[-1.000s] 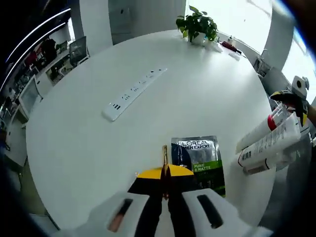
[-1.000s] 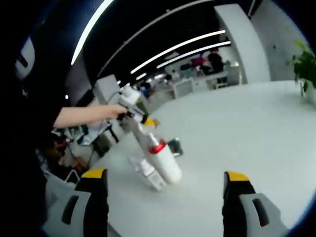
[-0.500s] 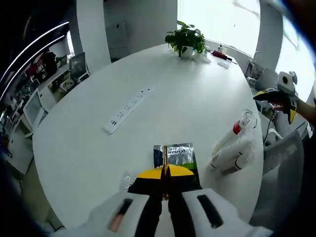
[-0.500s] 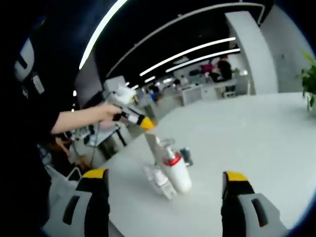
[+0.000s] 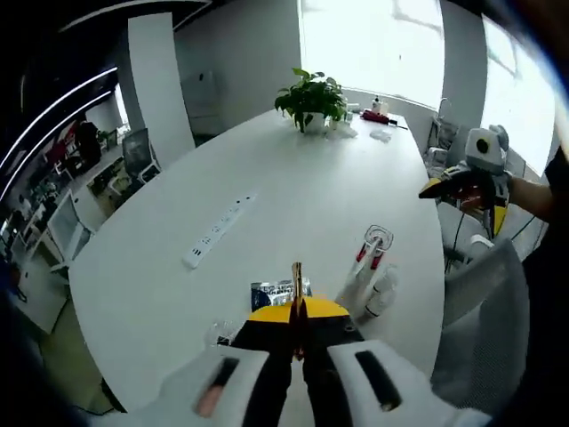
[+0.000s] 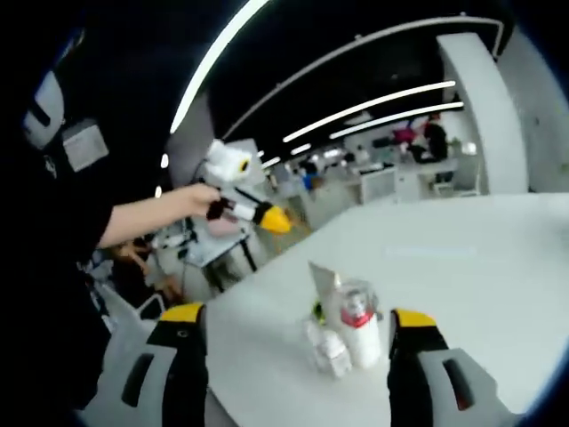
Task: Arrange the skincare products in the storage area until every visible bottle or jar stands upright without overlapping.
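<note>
A cluster of skincare products stands near the table's edge. In the left gripper view it shows a white tube with a red collar [image 5: 366, 264], a small white bottle [image 5: 382, 294], a dark L'Oreal sachet [image 5: 279, 292] and a small clear jar [image 5: 222, 332]. My left gripper [image 5: 296, 313] is shut above the sachet, with a thin brown strip sticking up between its jaws. The right gripper [image 5: 462, 182] is held off to the right, away from the table. In the right gripper view my right gripper [image 6: 296, 317] is open and holds nothing. The red-collared tube [image 6: 360, 325], the small bottle [image 6: 327, 351] and the sachet [image 6: 324, 280] lie ahead of it.
A white power strip [image 5: 218, 233] lies on the round white table [image 5: 293, 178], with a potted plant [image 5: 311, 96] and small items at its far end. A grey chair [image 5: 480, 298] stands by the near right edge. A person's hand [image 6: 200, 200] holds the left gripper [image 6: 258, 213].
Both cameras have drawn back and up from the table, so the product cluster looks smaller and farther off. The right gripper has moved away from the tubes. Both grippers keep their states.
</note>
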Demonstrator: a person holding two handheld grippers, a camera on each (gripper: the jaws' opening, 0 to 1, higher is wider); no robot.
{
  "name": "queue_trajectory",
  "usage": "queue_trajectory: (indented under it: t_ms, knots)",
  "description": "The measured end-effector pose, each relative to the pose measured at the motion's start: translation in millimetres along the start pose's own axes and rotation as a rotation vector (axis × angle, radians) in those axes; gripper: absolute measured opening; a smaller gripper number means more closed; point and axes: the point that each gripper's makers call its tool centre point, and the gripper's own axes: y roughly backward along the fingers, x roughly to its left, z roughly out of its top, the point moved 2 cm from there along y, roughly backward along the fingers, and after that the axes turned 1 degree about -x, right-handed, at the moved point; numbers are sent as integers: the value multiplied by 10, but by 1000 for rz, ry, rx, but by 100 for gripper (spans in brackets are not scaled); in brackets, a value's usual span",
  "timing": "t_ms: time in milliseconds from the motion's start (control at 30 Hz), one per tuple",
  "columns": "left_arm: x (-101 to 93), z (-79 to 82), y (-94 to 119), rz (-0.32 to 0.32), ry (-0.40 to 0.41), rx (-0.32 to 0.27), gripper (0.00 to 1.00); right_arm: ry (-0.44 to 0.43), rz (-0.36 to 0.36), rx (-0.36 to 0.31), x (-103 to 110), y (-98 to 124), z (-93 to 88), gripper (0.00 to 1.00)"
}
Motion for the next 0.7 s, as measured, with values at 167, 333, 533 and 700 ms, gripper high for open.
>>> queue_trajectory:
  t_ms: [167,333,533,700]
  knots:
    - [-349,239,191,-56,10,-94,7,51,68,-8,260,16,179,66]
    - [-636,380,363,-77,-21,-129,7,32,137,-43,482,83,343,60]
    - [-1006,561,583,-125,-76,-206,7,88,180,-28,710,153,467,48]
    - [-1317,699,796,-157,-123,-265,7,183,225,-91,983,245,810,39]
